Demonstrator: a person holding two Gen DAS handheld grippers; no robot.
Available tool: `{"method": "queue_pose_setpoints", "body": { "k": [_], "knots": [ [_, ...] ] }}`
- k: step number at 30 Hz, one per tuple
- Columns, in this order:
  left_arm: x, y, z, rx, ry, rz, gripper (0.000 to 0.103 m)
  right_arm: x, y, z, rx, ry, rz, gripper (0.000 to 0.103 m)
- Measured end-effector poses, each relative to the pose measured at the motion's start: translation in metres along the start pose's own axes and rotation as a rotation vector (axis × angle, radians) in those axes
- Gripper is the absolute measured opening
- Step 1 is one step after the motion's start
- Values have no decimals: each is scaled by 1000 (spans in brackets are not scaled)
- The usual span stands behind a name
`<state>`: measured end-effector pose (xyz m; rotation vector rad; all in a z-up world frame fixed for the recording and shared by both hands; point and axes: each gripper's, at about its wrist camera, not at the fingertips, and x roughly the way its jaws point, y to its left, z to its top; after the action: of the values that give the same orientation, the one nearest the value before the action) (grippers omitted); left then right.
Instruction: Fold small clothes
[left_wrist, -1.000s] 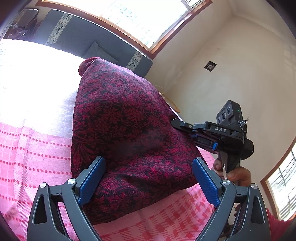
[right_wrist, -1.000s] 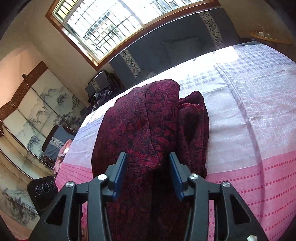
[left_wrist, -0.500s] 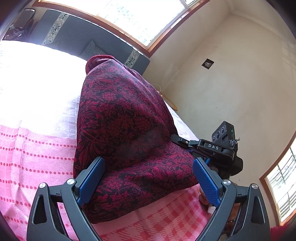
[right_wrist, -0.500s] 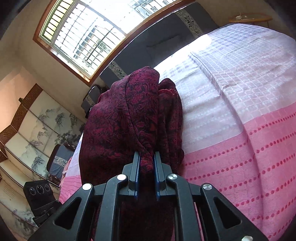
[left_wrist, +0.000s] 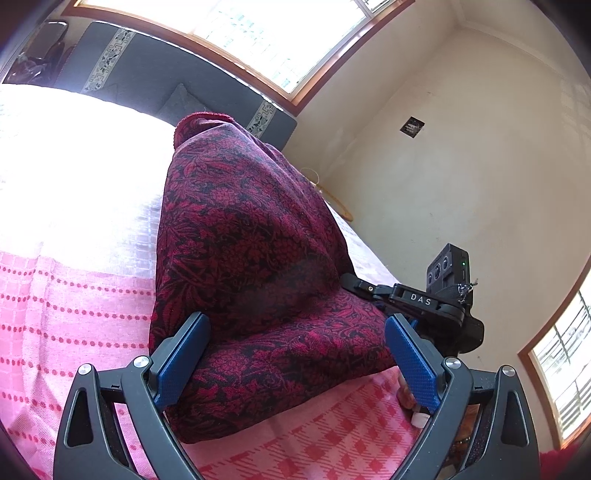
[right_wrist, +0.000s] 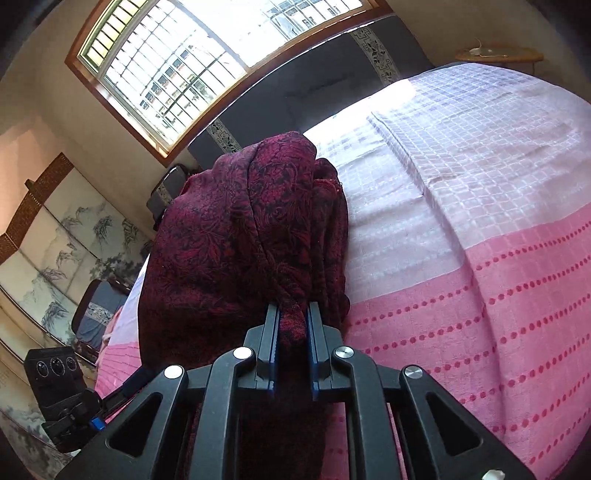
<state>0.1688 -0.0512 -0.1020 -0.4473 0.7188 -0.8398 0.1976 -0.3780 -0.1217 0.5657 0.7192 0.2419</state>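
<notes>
On the pink-and-white checked woven bedspread (left_wrist: 74, 295), your left gripper (left_wrist: 295, 354) waits with blue pads spread wide at either side of the dark red floral-patterned cloth garment (left_wrist: 251, 258), gripping nothing. At three o'clock your right gripper (right_wrist: 291, 339) is clamped on a bunched fold of that garment, which lies heaped mid-bed. The fabric looks light, limp and prone to slump, so take the free edge nearest the left pads, around six o'clock.

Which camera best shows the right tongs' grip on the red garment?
Right wrist view: the right tongs pinch a bunched fold of the red garment. The left wrist view shows them only side-on, tips hidden behind cloth.
</notes>
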Motion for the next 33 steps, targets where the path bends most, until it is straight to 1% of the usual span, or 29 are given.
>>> {"method": "queue_pose_setpoints", "body": {
  "k": [3, 6, 8, 12, 14, 17, 21, 27, 33],
  "knots": [
    [1, -1, 0, 0, 0, 9, 95, 6, 8, -2, -43, 7, -30, 12],
    [2, -4, -1, 11, 5, 32, 96, 6, 6, -3, -47, 8, -26, 13],
    [4, -10, -1, 31, 13, 57, 96, 7, 8, -4, -58, 6, -39, 13],
    [8, -22, -2, 78, 25, 122, 98, 8, 18, -8, -109, -7, -95, 13],
    [10, -29, -4, 112, 26, 182, 100, 8, 21, -9, -120, -8, -111, 13],
    [14, -43, -6, 181, 21, 292, 102, 8, 25, -10, -125, -7, -123, 13],
    [12, -56, -7, 251, -9, 440, 103, 8, 29, -11, -131, -9, -136, 13],
    [9, -55, 0, 275, -22, 507, 103, 7, 30, -12, -135, -10, -142, 13],
    [8, -51, 5, 303, -24, 536, 103, 6, 30, -12, -135, -11, -145, 13]
  ]
}}
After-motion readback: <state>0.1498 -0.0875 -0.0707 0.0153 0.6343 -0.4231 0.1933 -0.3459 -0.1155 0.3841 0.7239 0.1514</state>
